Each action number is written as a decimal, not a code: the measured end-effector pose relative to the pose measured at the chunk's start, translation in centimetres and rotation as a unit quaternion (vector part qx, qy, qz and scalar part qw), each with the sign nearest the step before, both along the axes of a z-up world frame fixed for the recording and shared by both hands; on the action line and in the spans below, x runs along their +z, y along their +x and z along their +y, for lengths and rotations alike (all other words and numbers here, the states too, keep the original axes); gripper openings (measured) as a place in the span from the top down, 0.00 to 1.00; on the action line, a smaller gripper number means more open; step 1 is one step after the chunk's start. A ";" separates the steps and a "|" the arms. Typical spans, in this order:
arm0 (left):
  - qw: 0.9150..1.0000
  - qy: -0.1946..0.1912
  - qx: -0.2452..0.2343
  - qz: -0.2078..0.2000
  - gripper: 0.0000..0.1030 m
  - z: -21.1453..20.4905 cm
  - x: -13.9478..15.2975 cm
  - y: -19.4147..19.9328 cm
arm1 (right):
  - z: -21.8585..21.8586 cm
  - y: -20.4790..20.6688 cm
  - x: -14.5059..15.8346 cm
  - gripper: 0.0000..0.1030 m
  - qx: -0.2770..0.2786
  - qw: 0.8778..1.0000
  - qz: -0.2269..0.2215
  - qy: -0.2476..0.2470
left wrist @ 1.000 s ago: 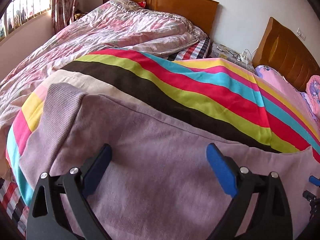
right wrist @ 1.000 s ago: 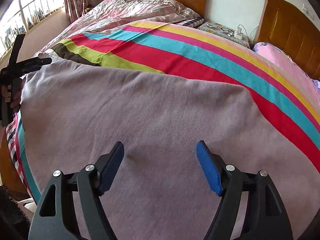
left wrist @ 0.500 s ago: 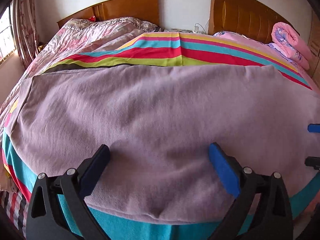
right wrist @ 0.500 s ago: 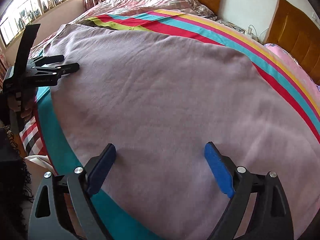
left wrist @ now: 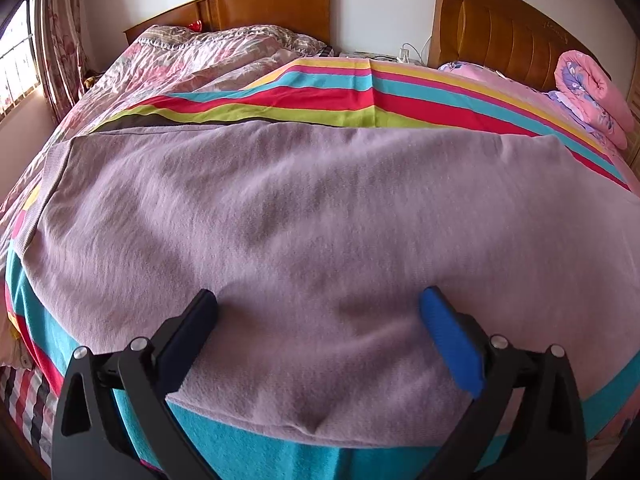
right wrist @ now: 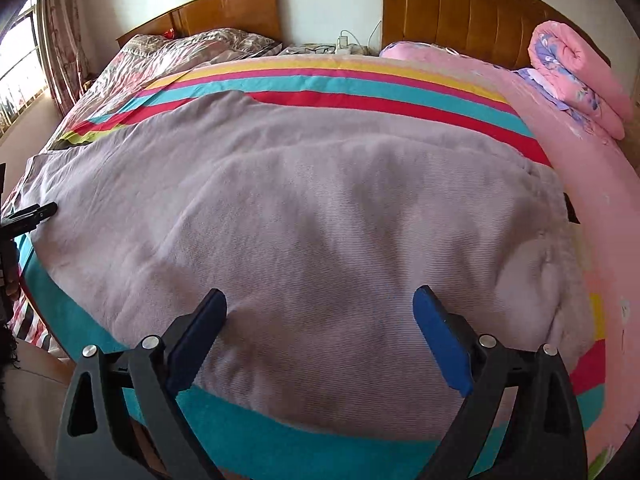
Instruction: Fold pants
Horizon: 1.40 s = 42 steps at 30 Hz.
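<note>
Right, jaws first: the left gripper (left wrist: 318,326) has its blue pads spread wide, nothing between them but open air over the cloth. Same story on the right gripper (right wrist: 320,320), fingers parted and pinching nothing. Both hang just above the near hem of the pants (left wrist: 304,216), a soft mauve knit pair laid flat and lengthwise across the bed; whether the pad tips actually touch the fabric, I cannot tell.

Moving outward, the pants' near edge runs along a teal band of the striped blanket (left wrist: 360,96), with a small pucker in the hem between the left pads. In the left wrist view a ribbed band shows at the far left end of the garment. In the right wrist view the pants (right wrist: 320,208) bunch into thicker folds toward the right end, and the left gripper's dark tip (right wrist: 34,214) pokes in at the left edge, right beside the cloth.

Further out, the blanket's stripes of red, teal, yellow, lime and brown spread beyond the garment. To the left lies a crumpled floral quilt (left wrist: 192,64), to the right a pink sheet with a rolled pink duvet (right wrist: 576,76) on it. Two wooden headboards (left wrist: 508,36) stand against the white wall, with a curtained window (left wrist: 44,52) at far left.
</note>
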<state>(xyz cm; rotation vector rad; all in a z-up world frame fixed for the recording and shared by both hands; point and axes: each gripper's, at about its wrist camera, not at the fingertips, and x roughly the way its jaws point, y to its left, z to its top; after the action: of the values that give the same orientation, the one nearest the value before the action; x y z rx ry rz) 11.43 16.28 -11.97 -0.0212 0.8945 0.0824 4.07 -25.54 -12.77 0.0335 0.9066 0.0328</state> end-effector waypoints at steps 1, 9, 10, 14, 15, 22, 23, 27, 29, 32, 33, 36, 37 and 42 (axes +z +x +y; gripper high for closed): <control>1.000 0.000 0.001 -0.001 0.01 0.0 0.0 0.0 | -0.9 -0.3 0.1 0.12 -0.017 1.000 -0.005 -0.002; 1.000 0.001 0.003 -0.004 0.01 0.0 0.0 -0.2 | -3.8 -1.8 -1.5 0.12 -0.038 0.999 -0.008 -0.011; 1.000 0.002 0.005 -0.001 0.01 -0.1 0.1 -0.1 | -3.8 -1.8 -1.4 0.12 -0.040 0.999 -0.007 -0.011; 1.000 0.013 0.016 0.001 0.03 -0.9 2.1 -0.4 | -3.7 -2.2 0.1 0.12 -0.056 0.998 -0.025 -0.022; 1.000 0.012 0.006 -0.010 0.03 -1.6 3.1 -0.5 | -3.9 -2.4 0.6 0.12 -0.061 0.997 -0.035 -0.022; 0.990 0.039 -0.130 -0.032 0.02 -11.0 4.9 0.9 | -6.3 -1.6 0.8 0.12 -0.106 0.992 -0.045 -0.046; 0.989 0.037 -0.140 -0.021 0.02 -11.9 4.2 1.2 | -6.7 -1.7 0.4 0.12 -0.109 0.993 -0.039 -0.038; 0.986 0.012 -0.161 0.033 0.01 -13.2 0.6 2.0 | -7.7 -2.3 -1.0 0.11 -0.114 0.991 -0.025 -0.060; 0.987 0.005 -0.158 0.036 0.01 -12.5 0.6 2.1 | -7.6 -2.2 -0.5 0.11 -0.120 0.990 -0.019 -0.065; 0.992 -0.016 -0.122 -0.007 0.02 -9.2 2.4 1.4 | -6.7 -1.5 1.8 0.11 -0.130 0.988 -0.047 -0.066; 0.993 -0.046 -0.105 -0.016 0.02 -7.3 3.0 1.0 | -6.0 -0.9 2.7 0.11 -0.121 0.989 -0.064 -0.057; 0.985 -0.160 -0.010 -0.057 0.02 0.5 4.3 -0.9 | -2.2 1.6 4.9 0.11 -0.060 0.992 -0.103 -0.037; 0.977 -0.202 0.028 -0.066 0.02 3.5 4.2 -1.8 | -0.5 2.6 5.4 0.11 -0.035 0.992 -0.111 -0.037; 0.891 -0.382 0.206 -0.130 0.15 17.2 2.0 -7.5 | 8.5 7.9 5.5 0.11 0.083 0.991 -0.106 -0.013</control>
<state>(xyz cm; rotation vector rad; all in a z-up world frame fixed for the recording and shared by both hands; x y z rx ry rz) 3.91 33.44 -9.95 -0.9436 0.5931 0.1159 11.99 -17.00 -7.27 -0.0684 0.6954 0.1760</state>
